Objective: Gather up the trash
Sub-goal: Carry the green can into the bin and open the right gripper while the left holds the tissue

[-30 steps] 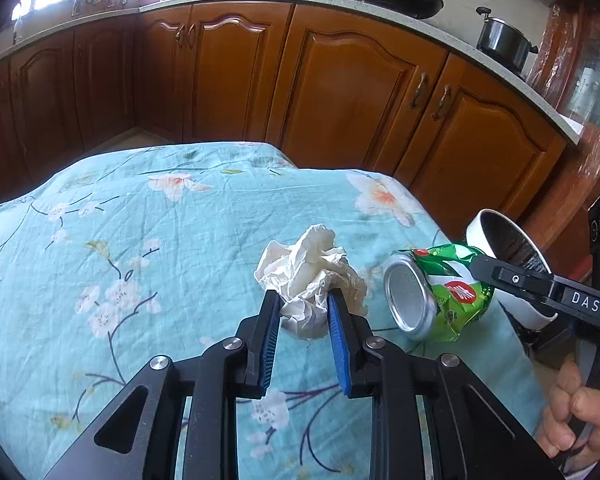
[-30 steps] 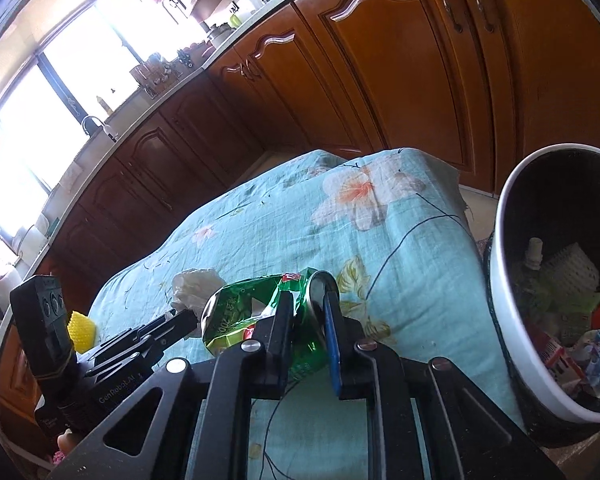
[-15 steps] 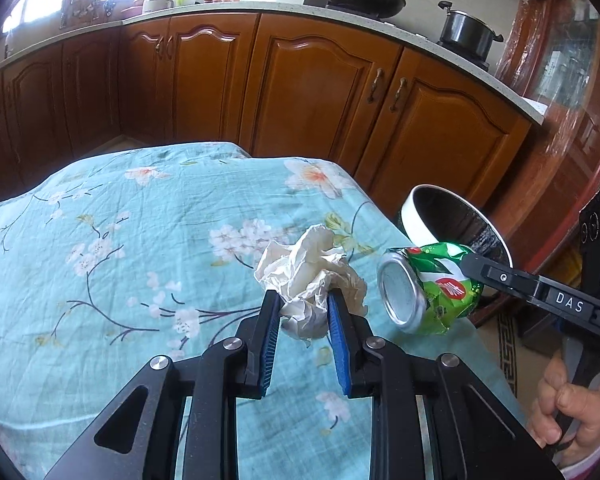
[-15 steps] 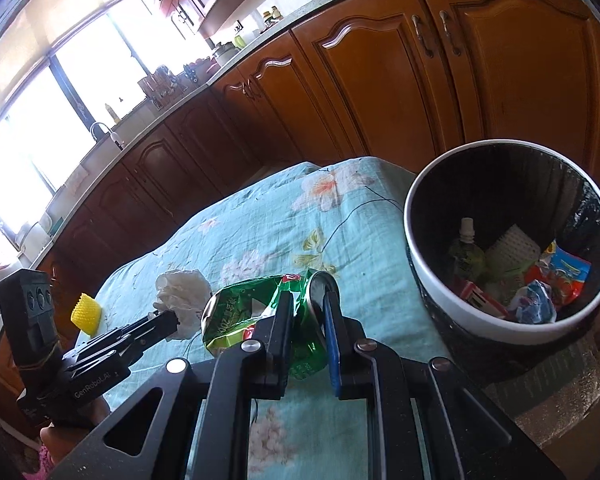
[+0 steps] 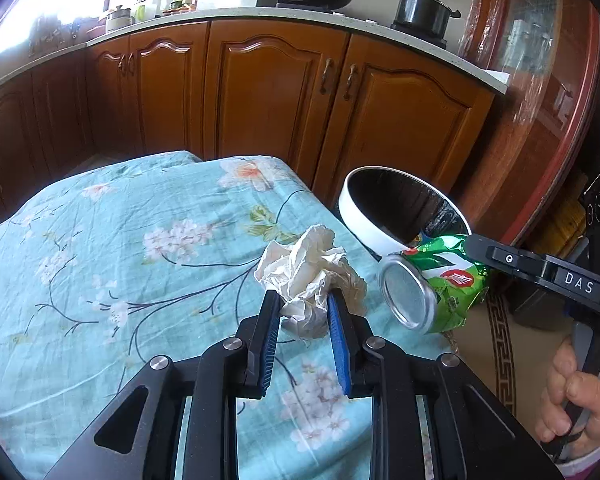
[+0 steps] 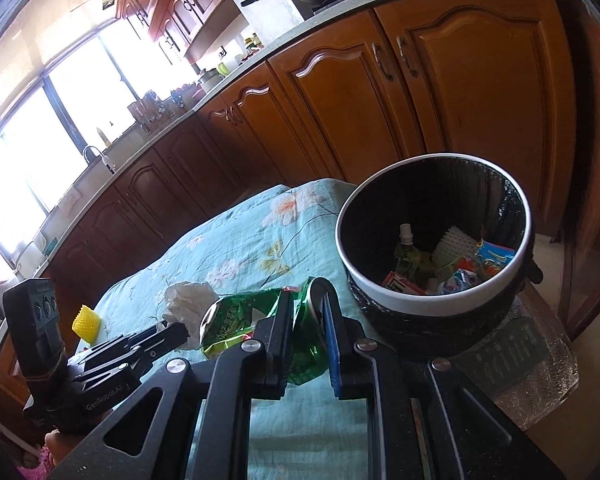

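Both loads carried above floral tablecloth point(image 5: 100, 240), beside trash bin point(image 6: 380, 296)
Left gripper point(image 5: 304, 312) clamps crumpled tissue point(image 5: 308, 268); right gripper point(image 6: 306, 320) clamps crushed green can point(image 6: 236, 320)

A table point(image 5: 148, 264) draped in a pale turquoise cloth point(image 6: 236, 248) printed with white and peach blossoms on dark branches fills the space under and ahead of both claws. The cloth is a little rumpled and folds down over the far edge, ahead of the claws. Off behind the left claw, near the table's edge, a small yellow ridged piece point(image 6: 86, 321) lies on the cloth; what it is cannot be made out. The cloth directly beneath the two claws shows only its flower pattern.
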`<state>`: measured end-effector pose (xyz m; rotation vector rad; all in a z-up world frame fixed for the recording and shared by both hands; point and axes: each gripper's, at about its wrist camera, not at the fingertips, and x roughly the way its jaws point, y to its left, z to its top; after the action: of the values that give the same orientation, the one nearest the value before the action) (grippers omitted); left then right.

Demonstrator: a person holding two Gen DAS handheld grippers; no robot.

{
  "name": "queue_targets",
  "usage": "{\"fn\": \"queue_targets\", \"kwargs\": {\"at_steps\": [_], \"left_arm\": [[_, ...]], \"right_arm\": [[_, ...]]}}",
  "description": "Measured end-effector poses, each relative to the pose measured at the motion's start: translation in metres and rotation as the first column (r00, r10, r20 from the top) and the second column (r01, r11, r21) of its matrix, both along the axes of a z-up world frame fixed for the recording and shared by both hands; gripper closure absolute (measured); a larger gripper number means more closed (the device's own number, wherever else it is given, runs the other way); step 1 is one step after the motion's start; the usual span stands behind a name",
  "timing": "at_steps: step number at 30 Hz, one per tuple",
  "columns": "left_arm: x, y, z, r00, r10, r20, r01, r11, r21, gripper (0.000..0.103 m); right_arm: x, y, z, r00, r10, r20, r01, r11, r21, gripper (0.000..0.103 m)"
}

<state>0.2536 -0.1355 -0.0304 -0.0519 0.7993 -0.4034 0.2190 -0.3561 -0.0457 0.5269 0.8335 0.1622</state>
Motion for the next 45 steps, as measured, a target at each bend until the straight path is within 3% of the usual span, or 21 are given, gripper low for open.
{"fn": "queue_targets", "kwargs": {"at_steps": [17, 21, 28, 33, 45], "left_arm": [[0.006, -0.032, 0.010, 0.999, -0.039, 0.015, 0.038, 0.999, 0.024, 0.080], [0.008, -0.035, 0.010, 0.999, -0.044, 0.013, 0.044, 0.999, 0.023, 0.080], [0.011, -0.045, 0.010, 0.998, -0.059, 0.011, 0.059, 0.998, 0.023, 0.080], [0.013, -0.038, 0.009, 0.999, -0.052, 0.011, 0.052, 0.998, 0.022, 0.080], [0.018, -0.018, 0.008, 1.000, -0.023, 0.002, 0.023, 1.000, -0.005, 0.080]], "right_arm": [[-0.008, -0.018, 0.002, 1.000, -0.003, 0.023, 0.003, 1.000, -0.006, 0.090], [-0.004, -0.023, 0.007, 0.999, -0.004, 0.032, 0.005, 1.000, -0.010, 0.101], [0.002, -0.023, -0.001, 1.000, 0.012, 0.012, -0.011, 1.000, -0.023, 0.103], [0.002, -0.014, -0.005, 0.999, 0.042, 0.005, -0.042, 0.999, -0.009, 0.103], [0.013, 0.003, 0.020, 0.996, 0.079, 0.052, -0.078, 0.997, -0.016, 0.103]]}}
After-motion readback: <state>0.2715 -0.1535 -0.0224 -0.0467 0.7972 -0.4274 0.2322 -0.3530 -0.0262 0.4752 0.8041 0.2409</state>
